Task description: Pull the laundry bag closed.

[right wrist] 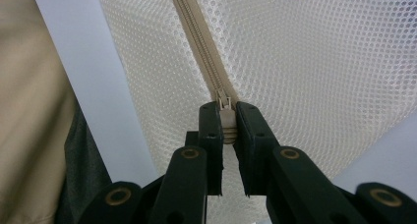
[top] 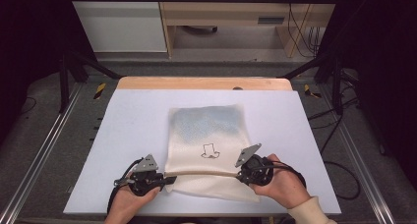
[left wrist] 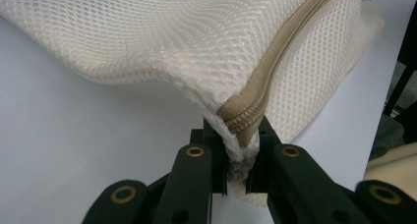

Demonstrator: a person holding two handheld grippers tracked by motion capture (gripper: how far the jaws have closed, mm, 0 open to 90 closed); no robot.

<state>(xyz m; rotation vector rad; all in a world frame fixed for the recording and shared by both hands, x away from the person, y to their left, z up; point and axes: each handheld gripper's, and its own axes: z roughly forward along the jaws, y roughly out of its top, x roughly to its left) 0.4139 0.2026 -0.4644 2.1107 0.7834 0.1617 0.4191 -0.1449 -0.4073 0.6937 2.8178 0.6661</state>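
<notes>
High view shows a soft, light mesh bag (top: 206,145) lying mid-table (top: 123,126), limp between the left gripper (left wrist: 237,150) pinching its zipper-end corner and the right gripper (right wrist: 227,123) clamping what looks like the zipper pull (right wrist: 225,111), the best hold.

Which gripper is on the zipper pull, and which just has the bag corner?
The right gripper is clamped on the zipper pull. The left gripper pinches the mesh bag at its corner, where the zipper ends.
</notes>
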